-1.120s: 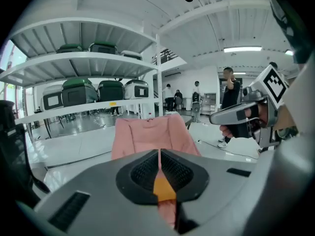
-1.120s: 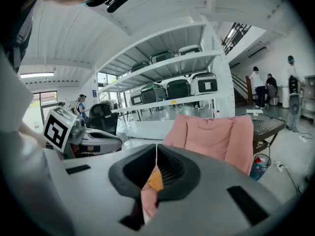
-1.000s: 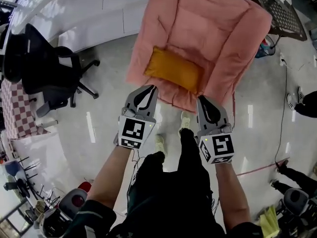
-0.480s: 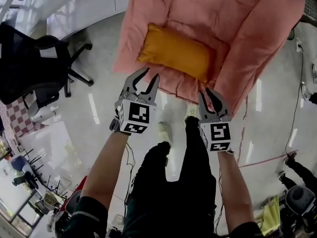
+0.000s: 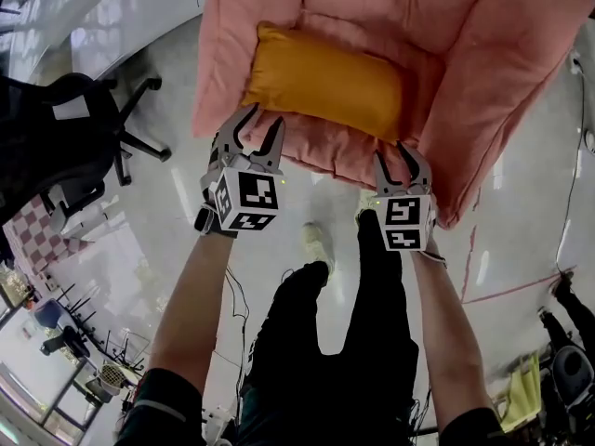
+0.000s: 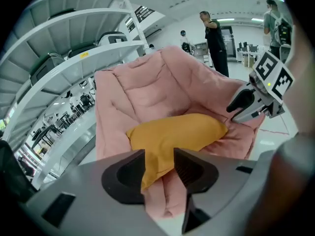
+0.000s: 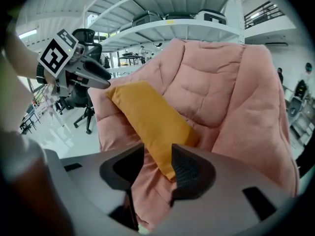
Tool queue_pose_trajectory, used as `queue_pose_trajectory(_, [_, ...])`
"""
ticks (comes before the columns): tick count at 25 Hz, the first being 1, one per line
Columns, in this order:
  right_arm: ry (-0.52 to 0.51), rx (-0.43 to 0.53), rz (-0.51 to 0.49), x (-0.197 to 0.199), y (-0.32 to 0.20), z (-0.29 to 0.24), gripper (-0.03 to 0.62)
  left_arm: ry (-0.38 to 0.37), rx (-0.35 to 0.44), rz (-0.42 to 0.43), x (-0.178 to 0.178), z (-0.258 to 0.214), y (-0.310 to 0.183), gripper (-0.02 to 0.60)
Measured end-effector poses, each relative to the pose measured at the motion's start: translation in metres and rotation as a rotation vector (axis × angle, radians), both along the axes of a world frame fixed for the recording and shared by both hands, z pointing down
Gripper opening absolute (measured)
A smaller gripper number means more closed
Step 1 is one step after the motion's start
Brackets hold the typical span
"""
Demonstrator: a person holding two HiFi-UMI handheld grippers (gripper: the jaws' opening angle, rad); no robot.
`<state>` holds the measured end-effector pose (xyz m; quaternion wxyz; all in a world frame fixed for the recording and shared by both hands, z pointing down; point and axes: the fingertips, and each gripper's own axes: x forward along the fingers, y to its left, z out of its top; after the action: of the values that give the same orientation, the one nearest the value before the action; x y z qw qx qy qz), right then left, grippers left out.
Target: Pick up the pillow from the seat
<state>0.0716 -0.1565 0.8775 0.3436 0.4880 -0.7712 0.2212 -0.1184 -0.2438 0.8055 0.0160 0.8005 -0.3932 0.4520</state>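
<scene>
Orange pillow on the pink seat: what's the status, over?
Left tongs and right tongs opening, nothing between them. Orange fabric pillow lying on pink padded seat, ungripped. Nothing in the way.

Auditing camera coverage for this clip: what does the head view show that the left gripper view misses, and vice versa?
Head view only: the person's dark-trousered legs and pale shoes. Left gripper view only: white shelves holding dark cases, and people standing behind. Both: the orange pillow lying on the pink quilted seat, with the left gripper and right gripper before it, jaws opening, gripping nothing.
</scene>
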Motion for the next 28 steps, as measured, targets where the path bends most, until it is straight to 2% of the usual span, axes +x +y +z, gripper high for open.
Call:
queue_pose_trajectory(5, [0.084, -0.067, 0.027, 0.003, -0.003, 0.041, 0.183, -0.061, 0.011, 0.007, -0.014, 0.025, -0.014, 0.19])
queue_pose_trajectory(12, [0.194, -0.148, 0.098, 0.006, -0.011, 0.077, 0.242, -0.119, 0.006, 0.071, -0.021, 0.044, -0.028, 0.212])
queue_pose_trajectory(18, [0.263, -0.198, 0.123, 0.015, -0.013, 0.096, 0.25, -0.129, 0.014, 0.069, -0.013, 0.047, -0.03, 0.167])
queue_pose_trajectory(19, [0.272, -0.199, 0.121, 0.015, -0.014, 0.098, 0.245, -0.128, 0.015, 0.067, -0.012, 0.048, -0.029, 0.158])
queue_pose_trajectory(21, [0.275, -0.202, 0.11, 0.015, -0.016, 0.1, 0.195, -0.128, 0.017, 0.068, -0.012, 0.049, -0.028, 0.135])
queue_pose_trajectory(28, [0.199, -0.185, 0.123, 0.017, -0.025, 0.08, 0.081, -0.085, 0.013, 0.059, -0.006, 0.032, -0.033, 0.031])
